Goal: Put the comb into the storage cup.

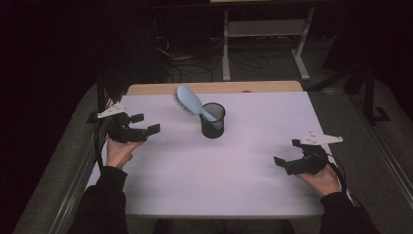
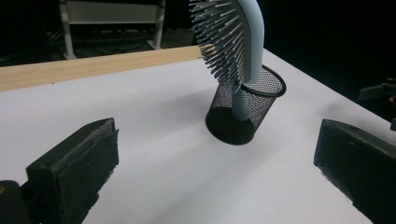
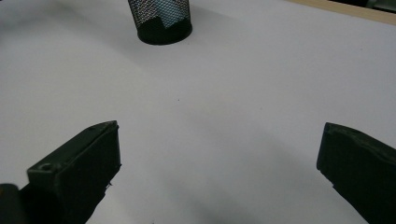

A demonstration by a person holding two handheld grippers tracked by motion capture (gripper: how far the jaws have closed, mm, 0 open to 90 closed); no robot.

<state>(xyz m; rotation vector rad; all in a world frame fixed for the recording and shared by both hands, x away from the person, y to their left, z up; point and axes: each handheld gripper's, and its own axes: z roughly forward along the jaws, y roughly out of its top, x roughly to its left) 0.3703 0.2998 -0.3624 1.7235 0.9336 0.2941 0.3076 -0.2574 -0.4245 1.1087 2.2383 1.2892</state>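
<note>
A light blue hairbrush (image 1: 190,102) stands handle-down in a black mesh cup (image 1: 213,120) near the middle of the white counter (image 1: 234,165), toward its far half. The brush head leans out over the cup's rim toward the far left, bristles facing left. In the left gripper view the bristled head (image 2: 229,37) tilts above the cup (image 2: 243,109), with the handle visible through the mesh.

The left claw (image 1: 141,124) hovers at the left edge of the counter, its jaws spread wide and holding nothing. The cup and brush sit to its right, near but clearly apart, in line with the gap between its jaws.

The right claw (image 1: 288,152) is held low over the right front part of the counter, its jaws also spread wide and empty. The cup lies well apart from it, farther away and to its left; in the right gripper view the cup's base (image 3: 161,21) shows at the top, beyond bare white surface.
</note>
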